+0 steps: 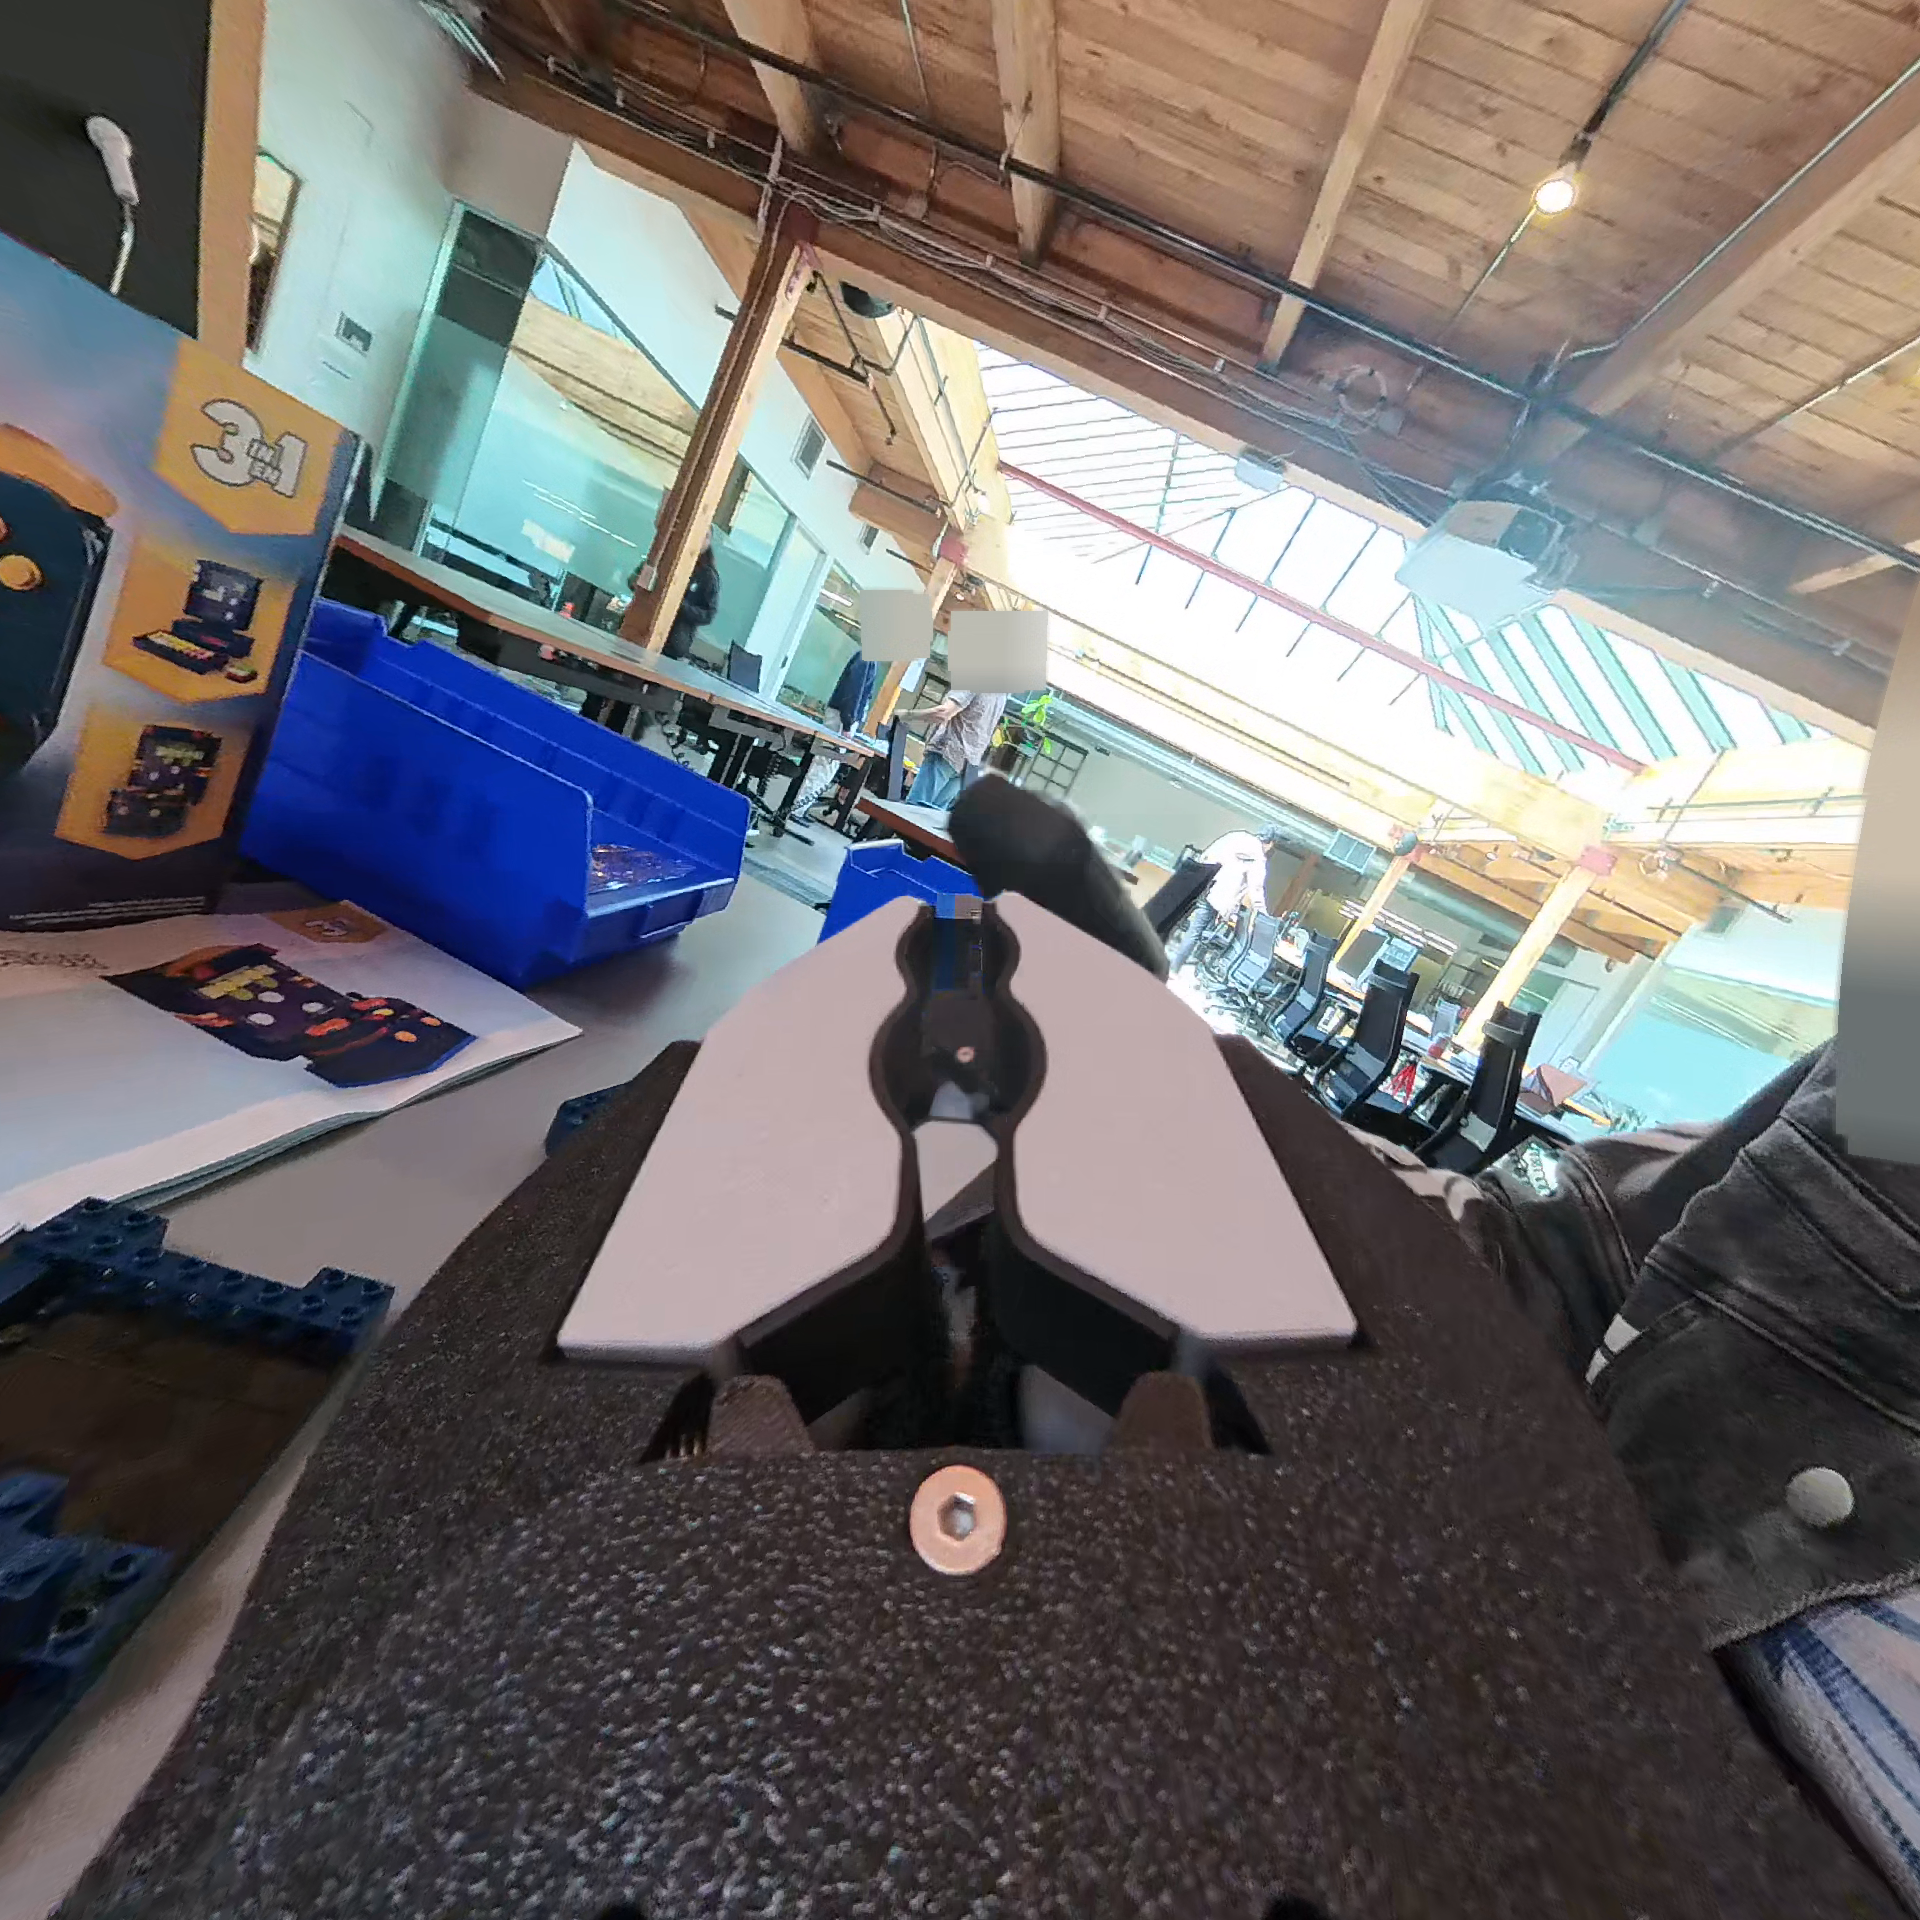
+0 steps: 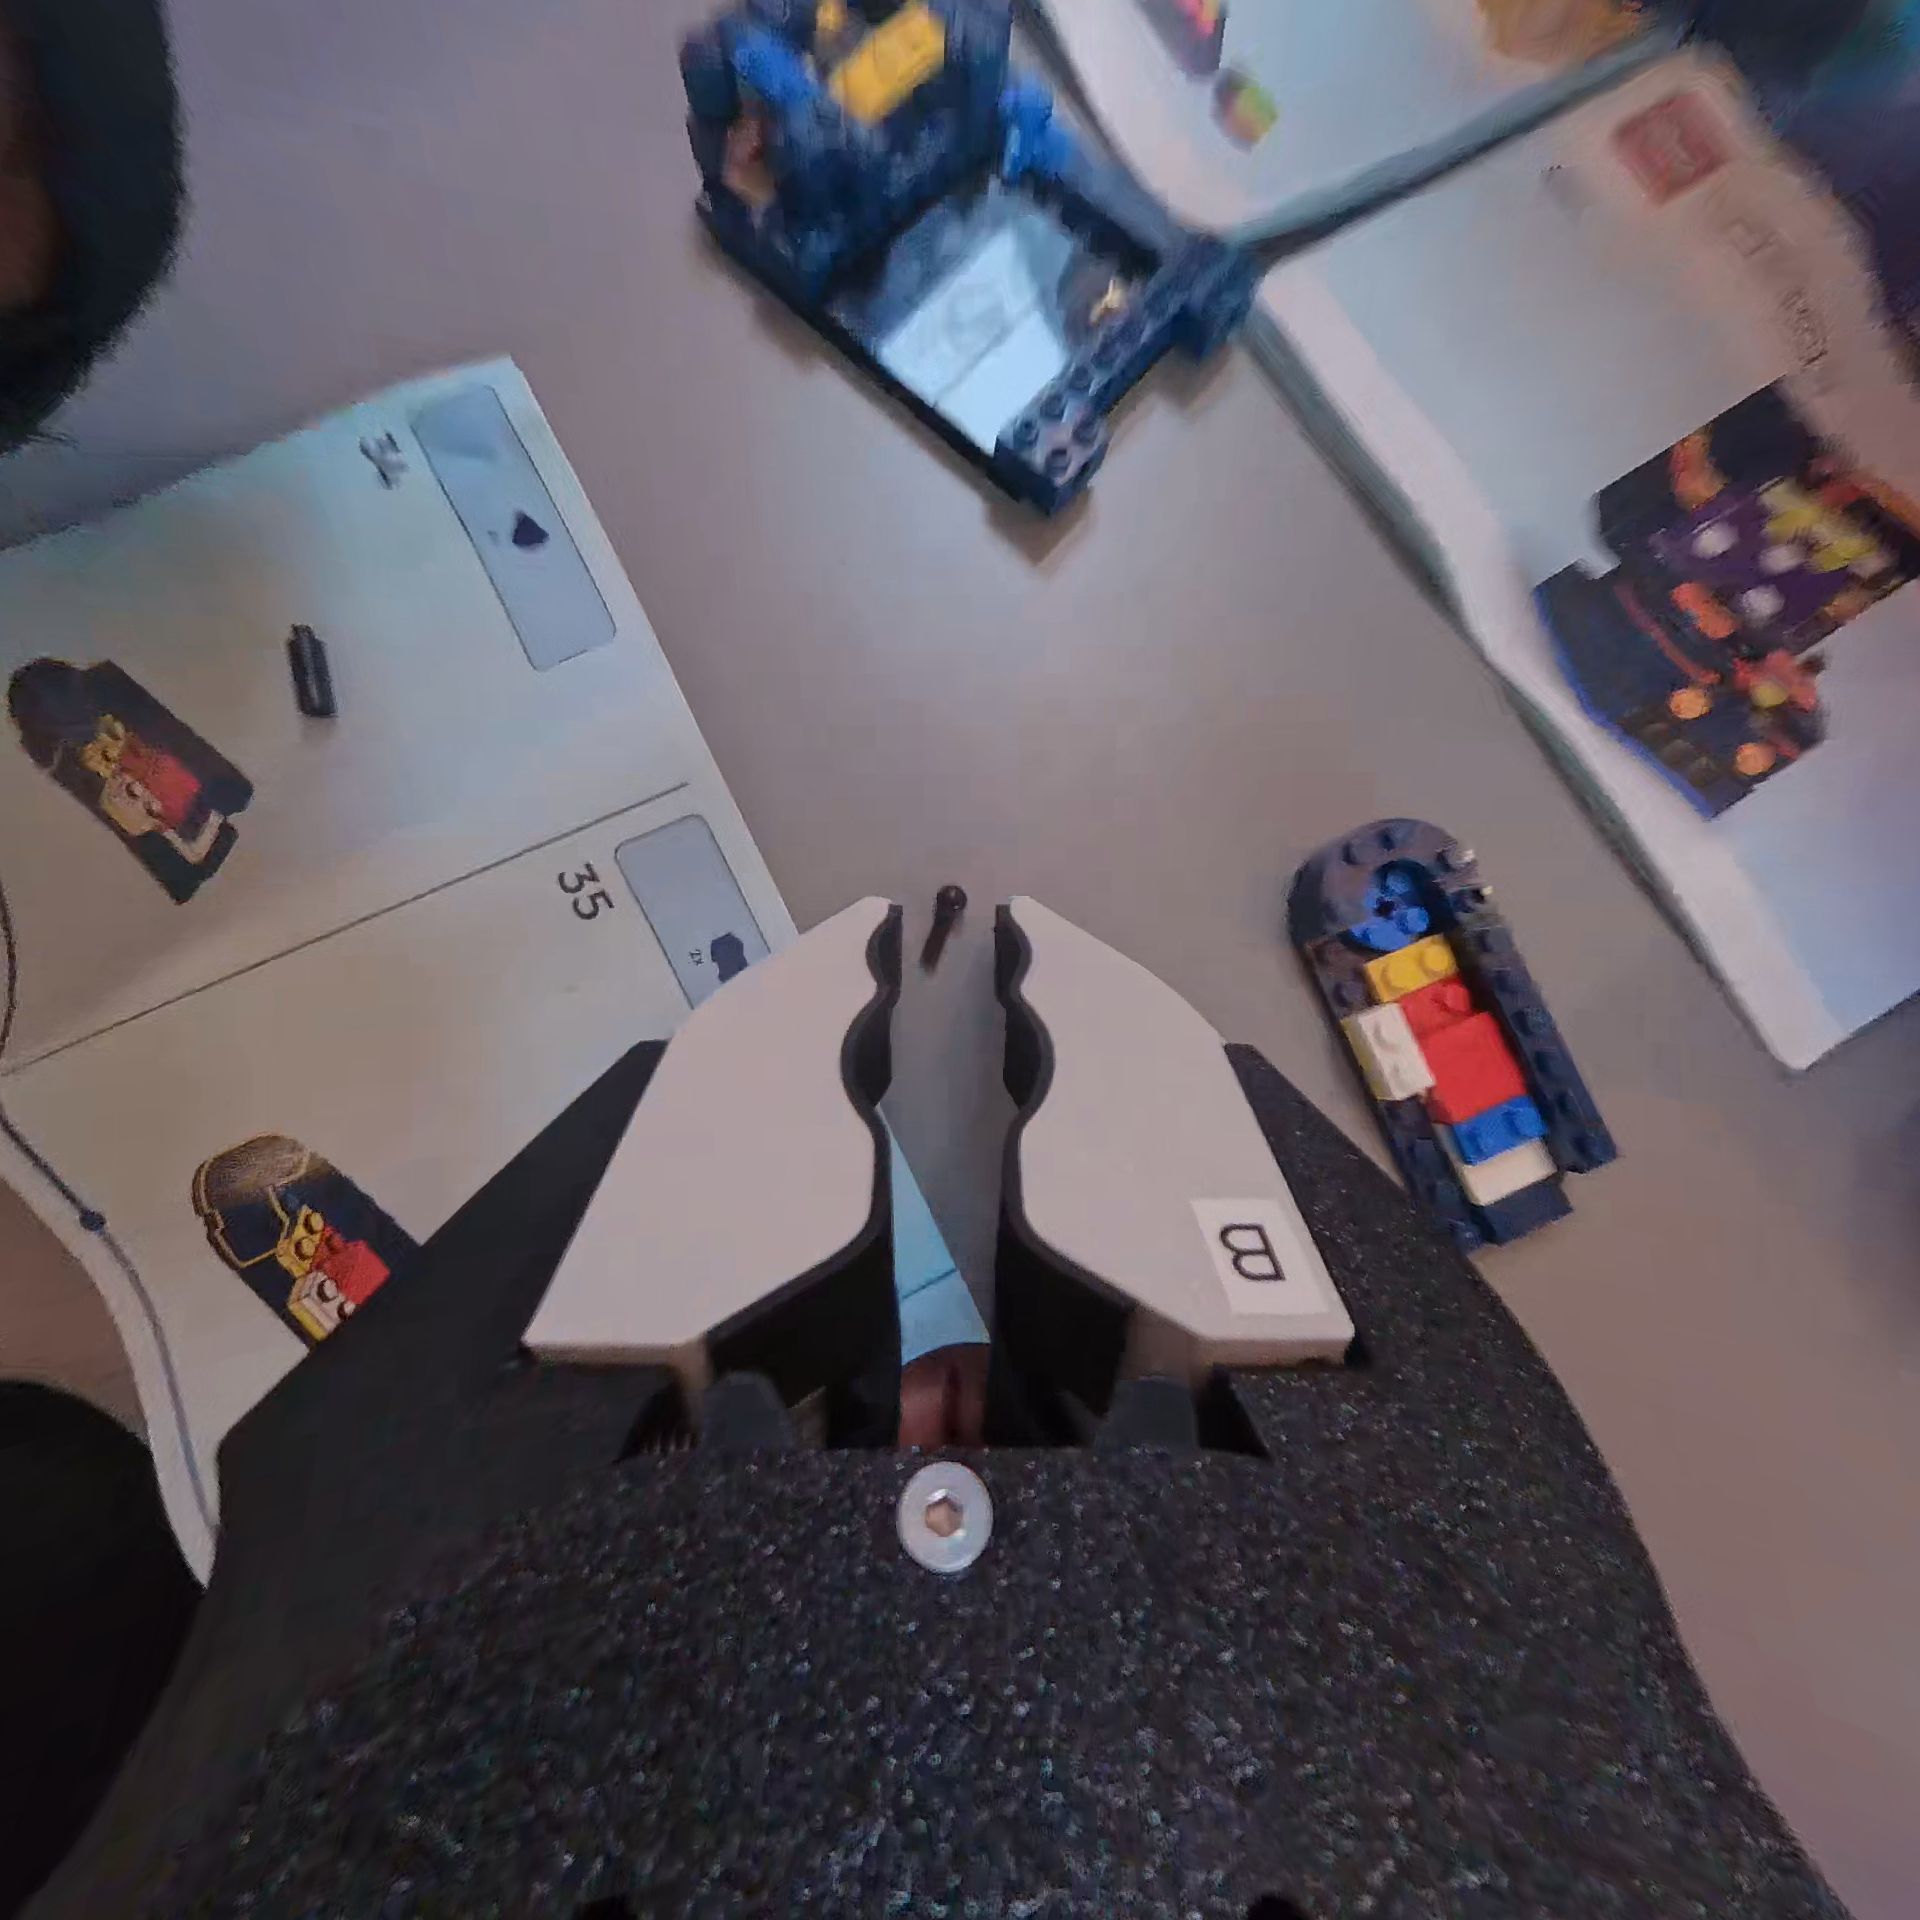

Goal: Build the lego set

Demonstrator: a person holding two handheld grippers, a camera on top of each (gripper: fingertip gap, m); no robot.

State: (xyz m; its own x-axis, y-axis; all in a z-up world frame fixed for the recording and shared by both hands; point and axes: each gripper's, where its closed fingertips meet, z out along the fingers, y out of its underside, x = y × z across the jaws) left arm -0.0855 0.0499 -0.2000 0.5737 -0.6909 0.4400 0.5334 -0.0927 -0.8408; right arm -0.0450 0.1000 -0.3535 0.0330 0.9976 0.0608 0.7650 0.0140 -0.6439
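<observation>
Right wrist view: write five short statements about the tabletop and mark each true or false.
1. The right gripper has its fingers apart. True.
2. A small dark peg-like piece lies on the grey table between the fingertips, with a gap on each side. True.
3. The rounded dark-blue brick plate with red, yellow and white bricks lies left of the gripper. False: right.
4. The open instruction booklet lies left of the gripper. True.
5. The small black ridged piece lies on bare table. False: on the booklet page.
</observation>
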